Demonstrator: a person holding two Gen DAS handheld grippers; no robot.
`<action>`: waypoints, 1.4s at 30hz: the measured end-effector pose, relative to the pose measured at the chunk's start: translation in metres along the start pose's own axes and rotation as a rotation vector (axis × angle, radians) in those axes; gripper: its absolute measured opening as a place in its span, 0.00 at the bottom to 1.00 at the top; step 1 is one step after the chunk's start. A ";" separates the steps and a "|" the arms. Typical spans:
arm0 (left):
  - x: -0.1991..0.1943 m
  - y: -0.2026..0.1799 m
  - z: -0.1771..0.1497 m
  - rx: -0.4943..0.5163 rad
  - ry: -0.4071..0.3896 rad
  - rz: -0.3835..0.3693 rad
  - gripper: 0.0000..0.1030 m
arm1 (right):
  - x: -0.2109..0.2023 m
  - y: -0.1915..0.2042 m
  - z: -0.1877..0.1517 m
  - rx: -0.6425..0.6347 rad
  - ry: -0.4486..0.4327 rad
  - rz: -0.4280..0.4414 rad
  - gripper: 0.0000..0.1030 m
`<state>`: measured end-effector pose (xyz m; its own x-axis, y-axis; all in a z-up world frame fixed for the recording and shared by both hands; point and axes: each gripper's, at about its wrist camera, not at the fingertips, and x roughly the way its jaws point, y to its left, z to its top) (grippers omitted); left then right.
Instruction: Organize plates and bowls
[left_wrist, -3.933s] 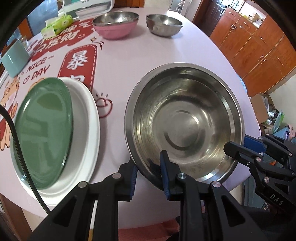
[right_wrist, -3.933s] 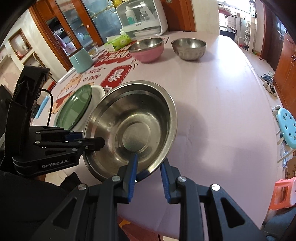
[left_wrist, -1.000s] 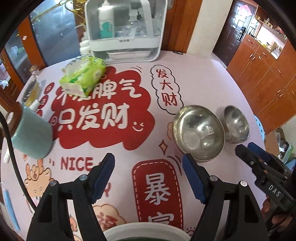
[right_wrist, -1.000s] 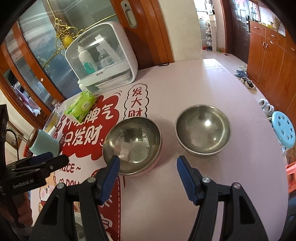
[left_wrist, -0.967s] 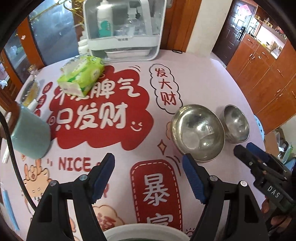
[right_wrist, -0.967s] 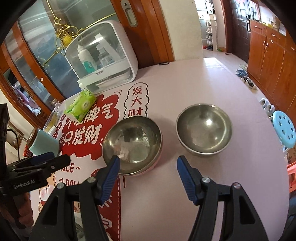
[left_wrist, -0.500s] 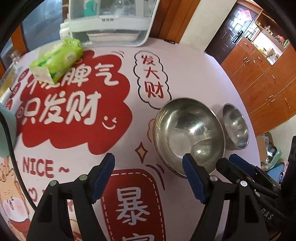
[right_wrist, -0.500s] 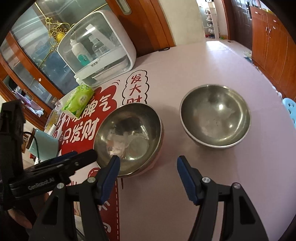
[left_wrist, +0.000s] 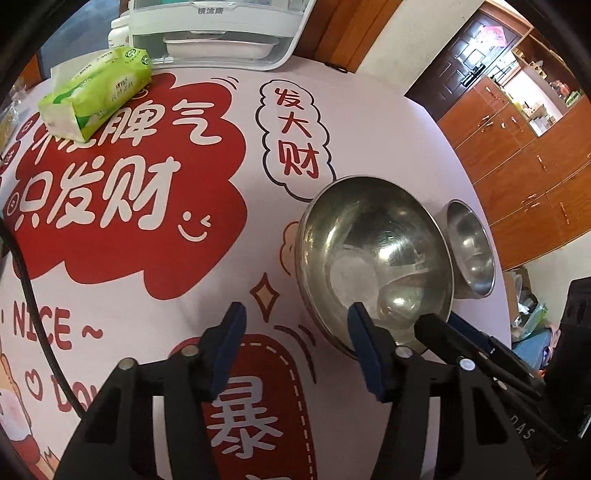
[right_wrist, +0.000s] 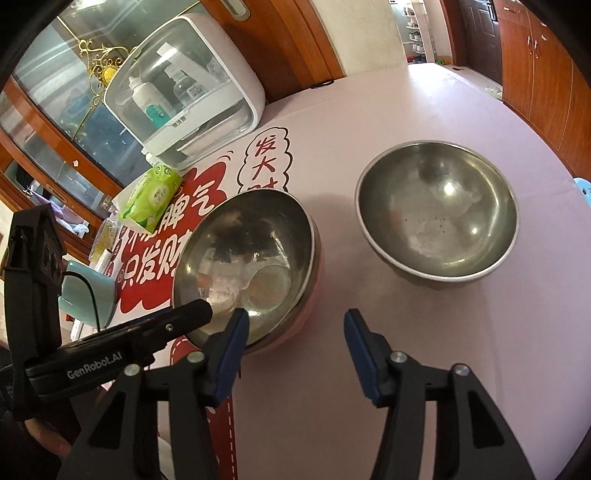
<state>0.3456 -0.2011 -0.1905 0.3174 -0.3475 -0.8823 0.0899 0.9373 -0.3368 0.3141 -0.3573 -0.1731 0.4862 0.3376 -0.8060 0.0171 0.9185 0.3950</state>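
A steel bowl with a pink outside (left_wrist: 373, 258) (right_wrist: 247, 258) sits on the printed tablecloth. A plain steel bowl (right_wrist: 436, 210) (left_wrist: 469, 247) stands to its right, apart from it. My left gripper (left_wrist: 295, 343) hovers at the pink bowl's near left rim. Its jaws are closing; its right pad (left_wrist: 364, 350) overlaps the rim, with no grip seen. My right gripper (right_wrist: 295, 347) is low over the cloth between the two bowls. Its jaws are also closing, and its left pad (right_wrist: 231, 354) is in front of the pink bowl's near side. Nothing is pressed between either pair.
A green tissue pack (left_wrist: 96, 99), a white lidded box with bottles (right_wrist: 184, 99) and a teal cup (right_wrist: 86, 299) stand farther back and left. The table edge curves past the plain bowl. Wooden cupboards (left_wrist: 528, 155) and a blue stool (right_wrist: 583, 188) lie beyond it.
Both grippers have dropped closer to the two bowls, which now look larger. Both pairs of jaws stand narrower than half a second ago. The large steel bowl held earlier is out of view.
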 end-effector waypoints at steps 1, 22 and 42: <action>0.000 0.000 -0.001 -0.003 0.001 -0.005 0.51 | 0.000 0.000 0.000 -0.001 0.001 0.002 0.47; -0.004 -0.009 -0.018 0.047 0.044 -0.008 0.20 | -0.003 0.005 -0.011 0.018 0.056 0.024 0.22; -0.063 -0.028 -0.056 0.089 0.025 -0.001 0.20 | -0.070 0.027 -0.040 -0.032 0.012 0.027 0.22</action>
<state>0.2703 -0.2065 -0.1438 0.2941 -0.3481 -0.8901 0.1746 0.9352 -0.3080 0.2450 -0.3477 -0.1234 0.4758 0.3644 -0.8005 -0.0236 0.9151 0.4026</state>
